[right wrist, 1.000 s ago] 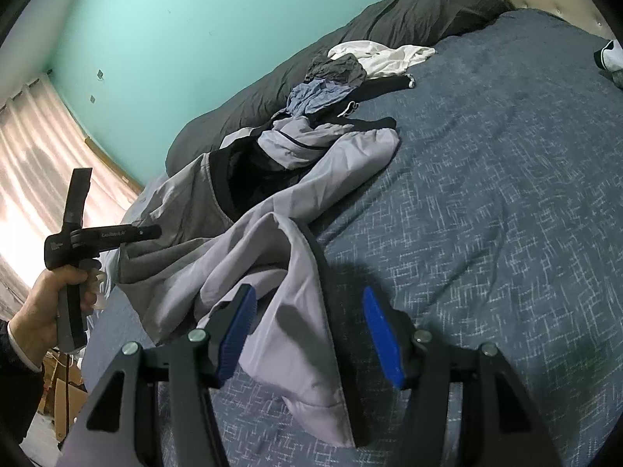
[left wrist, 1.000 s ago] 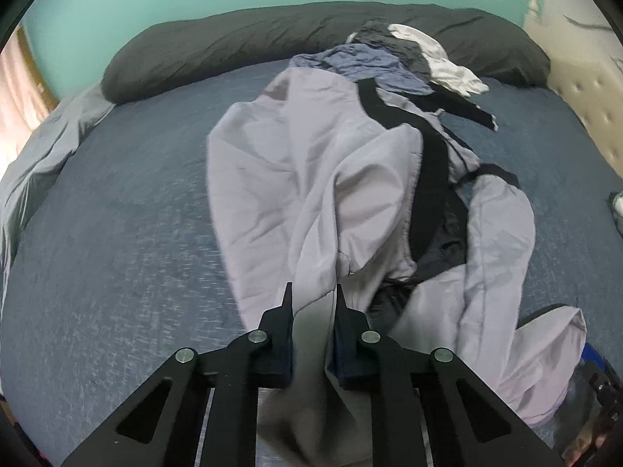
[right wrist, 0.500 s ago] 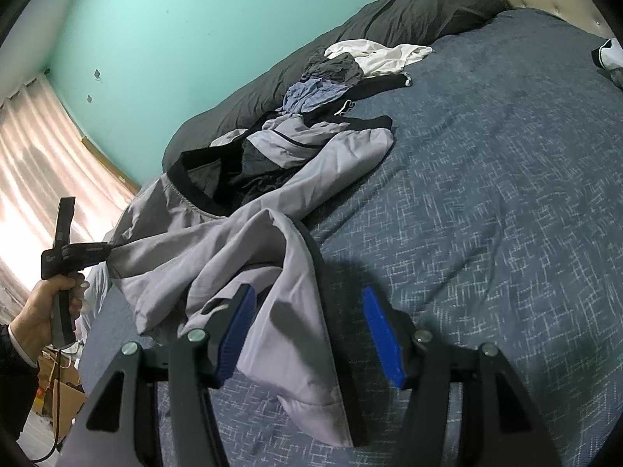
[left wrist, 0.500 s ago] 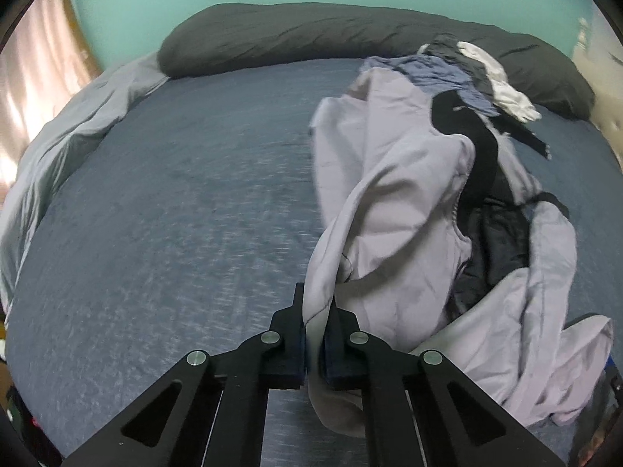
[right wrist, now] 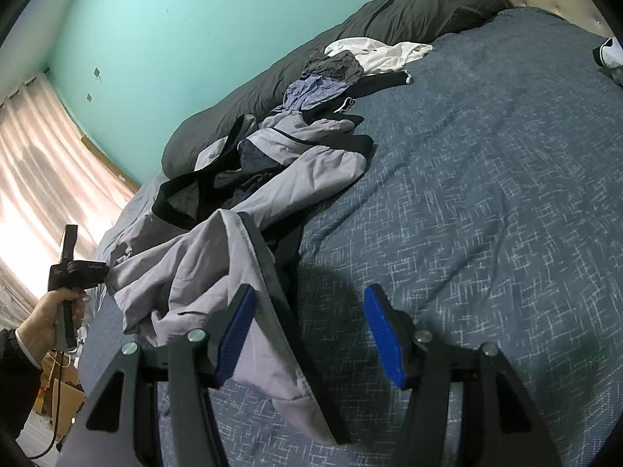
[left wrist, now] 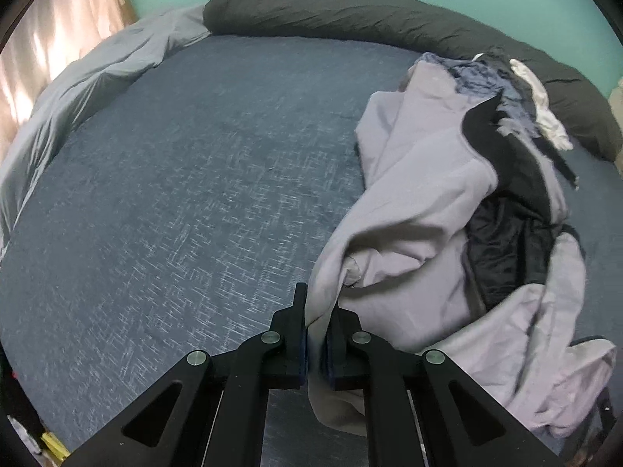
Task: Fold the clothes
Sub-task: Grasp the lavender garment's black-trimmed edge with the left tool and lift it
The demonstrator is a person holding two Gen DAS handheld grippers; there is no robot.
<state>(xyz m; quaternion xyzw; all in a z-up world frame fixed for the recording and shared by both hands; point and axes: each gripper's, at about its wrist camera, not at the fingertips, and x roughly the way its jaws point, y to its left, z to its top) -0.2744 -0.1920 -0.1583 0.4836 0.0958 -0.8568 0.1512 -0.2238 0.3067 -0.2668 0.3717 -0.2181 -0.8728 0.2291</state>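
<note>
A light grey jacket (left wrist: 420, 179) with black trim and dark lining lies crumpled on the blue bedcover (left wrist: 175, 194). My left gripper (left wrist: 318, 300) pinches a fold of its edge between the pads, and its jaws are opening slightly with the cloth still between them. In the right wrist view that gripper (right wrist: 102, 270) sits at the far left in a person's hand (right wrist: 50, 311), with the jacket (right wrist: 202, 257) stretched towards it. My right gripper (right wrist: 311, 295) stands open low over the bed. A jacket flap lies beside its left finger, and the pads do not press on it.
A long dark pillow (left wrist: 331, 11) runs along the teal wall. A small pile of other clothes (right wrist: 342, 66), white, grey and blue, lies in front of it. A pale grey sheet (left wrist: 78, 78) is bunched at the bed's left edge by the curtains (right wrist: 31, 155).
The left gripper has drawn the jacket's edge sideways, away from the clothes pile, and the jacket now stretches out more. The right gripper has stayed still and open.
</note>
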